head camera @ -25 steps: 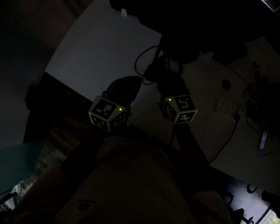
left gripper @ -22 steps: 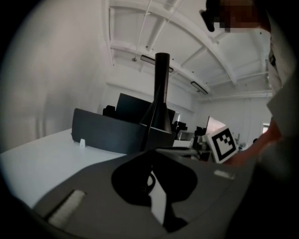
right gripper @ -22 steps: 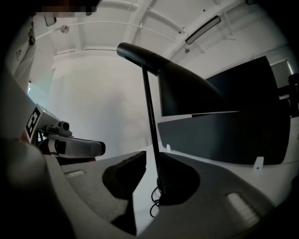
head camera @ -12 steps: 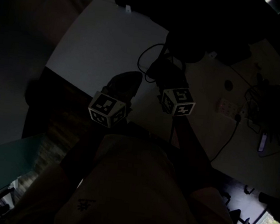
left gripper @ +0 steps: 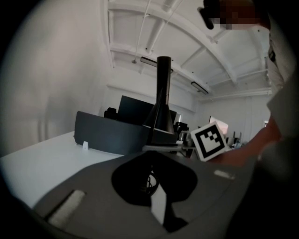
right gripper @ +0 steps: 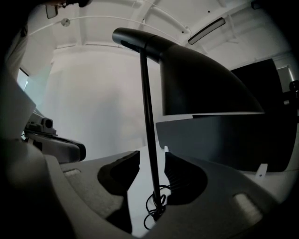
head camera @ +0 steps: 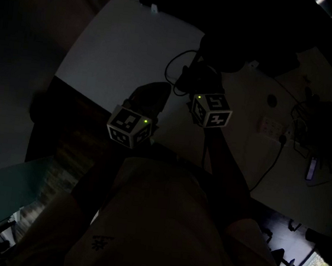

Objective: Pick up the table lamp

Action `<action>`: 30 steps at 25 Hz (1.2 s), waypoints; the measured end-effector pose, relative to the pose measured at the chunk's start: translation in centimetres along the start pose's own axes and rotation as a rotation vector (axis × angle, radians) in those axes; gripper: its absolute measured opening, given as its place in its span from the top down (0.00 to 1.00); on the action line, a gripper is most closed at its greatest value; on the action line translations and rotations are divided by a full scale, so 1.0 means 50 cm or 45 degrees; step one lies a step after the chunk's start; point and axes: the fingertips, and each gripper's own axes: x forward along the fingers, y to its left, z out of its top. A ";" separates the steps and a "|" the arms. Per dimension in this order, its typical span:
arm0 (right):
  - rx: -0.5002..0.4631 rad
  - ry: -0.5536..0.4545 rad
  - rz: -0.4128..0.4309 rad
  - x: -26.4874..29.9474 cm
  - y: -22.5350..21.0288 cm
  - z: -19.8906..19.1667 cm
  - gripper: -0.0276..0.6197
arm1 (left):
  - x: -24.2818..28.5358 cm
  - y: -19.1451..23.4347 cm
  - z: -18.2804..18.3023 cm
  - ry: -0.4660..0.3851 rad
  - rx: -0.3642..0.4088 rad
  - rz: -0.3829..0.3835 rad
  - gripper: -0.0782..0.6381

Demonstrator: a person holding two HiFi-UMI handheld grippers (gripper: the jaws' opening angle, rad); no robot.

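The black table lamp (right gripper: 196, 79) stands on the white table (right gripper: 140, 191). Its thin stem (right gripper: 147, 140) rises between the jaws of my right gripper (right gripper: 152, 170), which stand open on either side without pressing it. A coiled cable (right gripper: 154, 210) lies at the stem's foot. In the dark head view the lamp (head camera: 220, 52) is a black mass just beyond the right gripper (head camera: 198, 84). My left gripper (left gripper: 154, 186) sits to the lamp's left, fingertips together, nothing held. From there I see the lamp (left gripper: 162, 107) and the right gripper's marker cube (left gripper: 209, 142).
A dark divider panel (left gripper: 107, 135) runs behind the lamp, with a small white tag (left gripper: 85, 145) in front of it. A power strip (head camera: 269, 126) and trailing cables (head camera: 269, 165) lie on the table to the right. A person's hand (left gripper: 252, 149) holds the right gripper.
In the head view the right gripper has edged a little farther toward the lamp. The left gripper has stayed about where it was.
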 end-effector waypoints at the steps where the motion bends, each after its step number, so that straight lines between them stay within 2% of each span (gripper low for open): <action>1: -0.004 0.000 -0.003 0.001 -0.001 0.001 0.70 | 0.001 -0.001 0.000 0.000 0.001 0.001 0.89; 14: 0.013 -0.037 -0.035 0.004 0.008 0.015 0.71 | -0.025 0.002 0.000 -0.007 0.014 0.028 0.89; 19: 0.000 -0.044 -0.064 0.003 -0.002 0.022 0.76 | -0.033 0.008 -0.003 0.004 0.002 0.040 0.89; 23: 0.011 -0.060 -0.078 -0.001 -0.013 0.023 0.79 | -0.034 0.019 -0.018 0.014 0.033 0.031 0.89; 28: -0.032 -0.058 -0.081 0.006 -0.003 0.029 0.79 | -0.034 0.017 -0.006 -0.001 -0.002 0.042 0.89; 29: -0.040 -0.058 -0.093 0.006 -0.002 0.030 0.86 | -0.033 0.018 -0.006 -0.001 0.000 0.042 0.89; 30: -0.049 -0.057 -0.108 0.006 -0.003 0.030 0.89 | -0.033 0.018 -0.006 0.001 0.002 0.042 0.89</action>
